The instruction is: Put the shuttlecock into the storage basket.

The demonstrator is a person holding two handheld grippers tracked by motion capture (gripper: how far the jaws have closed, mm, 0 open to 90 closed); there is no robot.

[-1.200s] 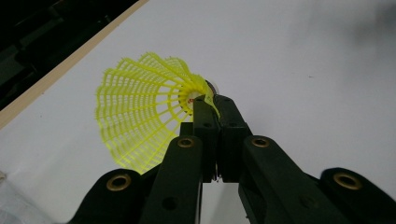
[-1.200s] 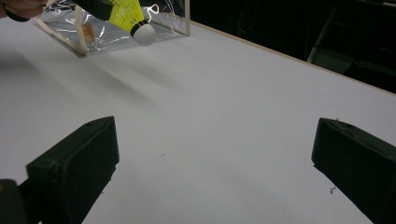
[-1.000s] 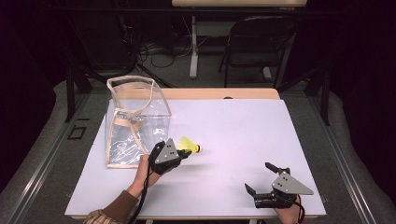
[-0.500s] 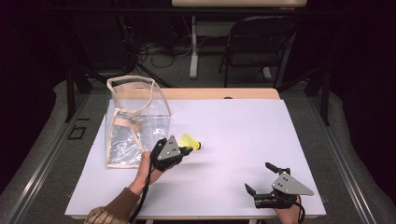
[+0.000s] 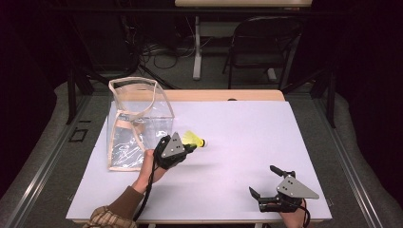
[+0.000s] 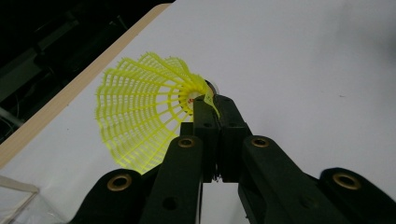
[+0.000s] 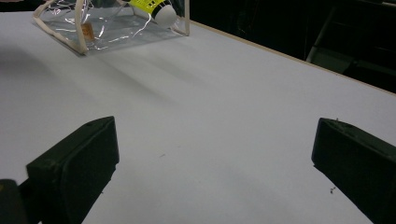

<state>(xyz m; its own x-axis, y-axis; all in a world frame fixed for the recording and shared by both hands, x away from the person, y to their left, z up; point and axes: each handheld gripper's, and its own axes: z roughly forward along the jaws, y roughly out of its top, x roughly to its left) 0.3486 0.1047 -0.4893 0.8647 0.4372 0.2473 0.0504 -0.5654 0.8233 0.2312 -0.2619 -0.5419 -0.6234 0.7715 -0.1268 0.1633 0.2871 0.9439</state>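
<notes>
Clear bag (image 5: 138, 124) with cream trim, standing upright and open-topped at the left rear of the white surface (image 5: 247, 128); seen also at the far end in the right gripper view (image 7: 107, 23). Left tool (image 5: 192, 147), held in a hand (image 5: 151, 166) with a plaid-cuffed sleeve coming from the bottom edge, just right of the bag's front corner and raised off the surface; jaws pressed together, pinching a yellow shuttlecock (image 5: 195, 139) by the narrow neck next to its cork. In the left gripper view the mesh skirt (image 6: 140, 116) fans out to the left of the jaw tips and the pale cork (image 6: 211, 87) peeks out behind them; in the high view the cork points right, away from the bag. Shuttlecock is outside the bag, near its right wall, held above the surface. Right tool (image 5: 266, 183), near the front right corner of the surface, well apart from the rest; jaws spread wide with nothing between them, bare surface (image 7: 219, 140) showing in the gap. Folding chair (image 5: 259, 45) and cables on the floor beyond the surface
</notes>
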